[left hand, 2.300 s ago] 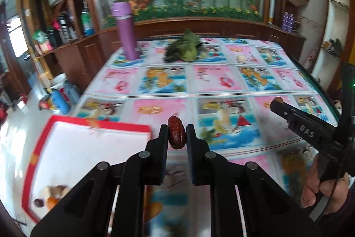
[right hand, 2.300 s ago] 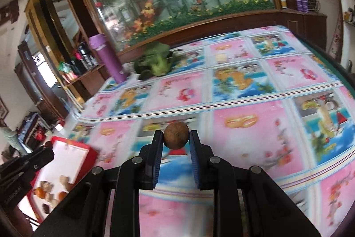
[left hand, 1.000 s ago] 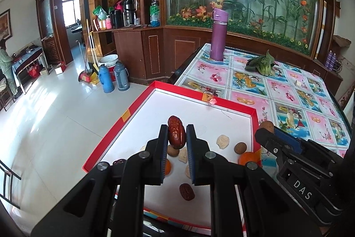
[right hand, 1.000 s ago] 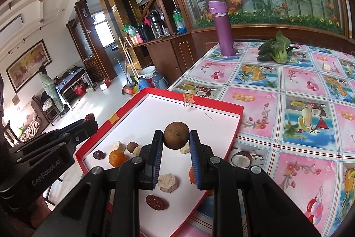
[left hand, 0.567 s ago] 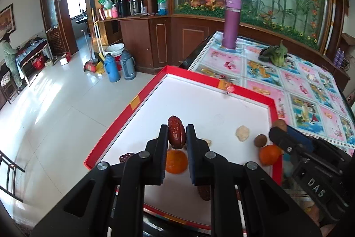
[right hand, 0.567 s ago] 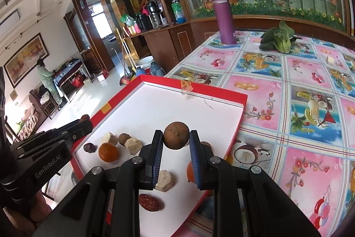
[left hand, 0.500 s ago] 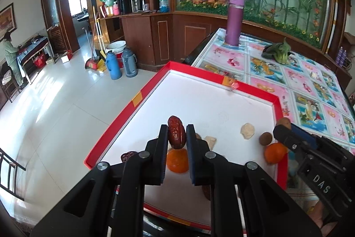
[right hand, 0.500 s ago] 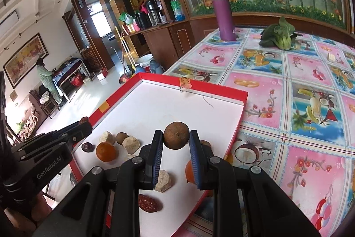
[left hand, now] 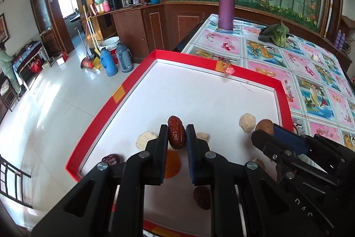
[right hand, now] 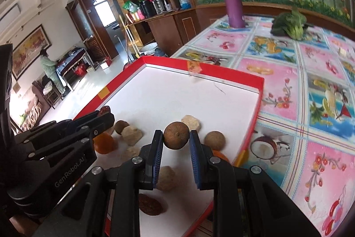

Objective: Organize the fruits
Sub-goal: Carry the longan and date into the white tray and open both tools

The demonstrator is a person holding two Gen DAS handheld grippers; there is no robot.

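A red-rimmed white tray (left hand: pixel 142 72) (right hand: pixel 230 77) lies at the table's near left corner. My left gripper (left hand: pixel 176 137) is shut on a dark red date (left hand: pixel 176 135), low over the tray's near part. My right gripper (right hand: pixel 176 137) is shut on a round brown fruit (right hand: pixel 176 135) above the tray's right side. On the tray lie an orange fruit (right hand: pixel 104 143), another brown round fruit (right hand: pixel 214 140), more red dates (left hand: pixel 202 194) (right hand: pixel 149 203) and several pale lumps (left hand: pixel 247 122). The right gripper (left hand: pixel 263 136) shows at the right of the left wrist view.
A purple flask (left hand: pixel 226 3) and a green leafy vegetable (left hand: pixel 276 33) stand at the far end of the patterned tablecloth (left hand: pixel 310 72). Left of the table the tiled floor drops away, with thermos jugs (left hand: pixel 108 61) and a broom. A person (right hand: pixel 50 68) stands far off.
Both grippers swung left from the open tablecloth to the tray, still holding their fruits, and have come lower and closer over the tray's contents in the last half second.
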